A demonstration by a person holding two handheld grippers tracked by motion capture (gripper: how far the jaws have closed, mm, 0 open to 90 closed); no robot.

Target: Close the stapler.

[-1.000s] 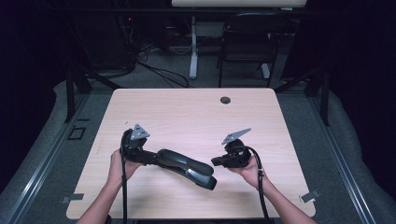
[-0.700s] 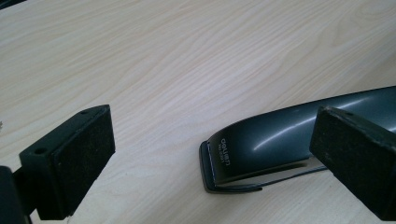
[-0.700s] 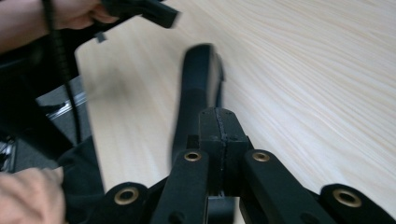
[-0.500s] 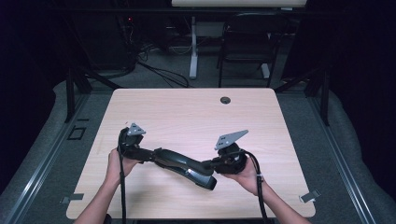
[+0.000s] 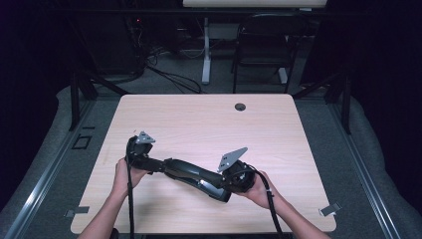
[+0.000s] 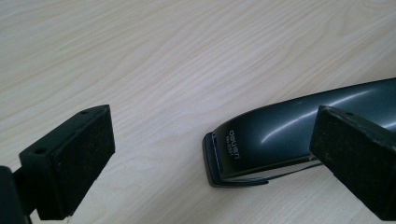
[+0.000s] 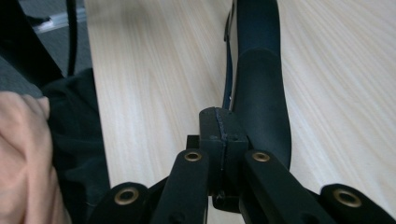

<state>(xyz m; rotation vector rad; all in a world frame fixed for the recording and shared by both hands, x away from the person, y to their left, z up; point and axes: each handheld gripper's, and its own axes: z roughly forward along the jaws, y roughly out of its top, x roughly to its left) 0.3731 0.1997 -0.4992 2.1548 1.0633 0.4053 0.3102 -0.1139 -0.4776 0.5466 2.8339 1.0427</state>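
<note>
High view: long black stapler (image 5: 191, 174) lies slantwise on tabletop (image 5: 209, 119), near front edge. Left tongs (image 5: 137, 149) gape wide at one end, gripping nothing. Right tongs (image 7: 223, 140) pressed shut, empty, beside other end. Stapler likely heavy, rigid, glossy-slick; best clamped across narrow body sides.

Your dark, glossy stapler (image 5: 191, 173) lay flat between your claws, its branded nose between the left claw's (image 6: 210, 154) parted pads.

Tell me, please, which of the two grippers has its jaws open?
The left gripper: its two padded jaws stand wide apart, the dark stapler's front end lying between them. The right gripper has its jaws pressed together beside the stapler.
</note>
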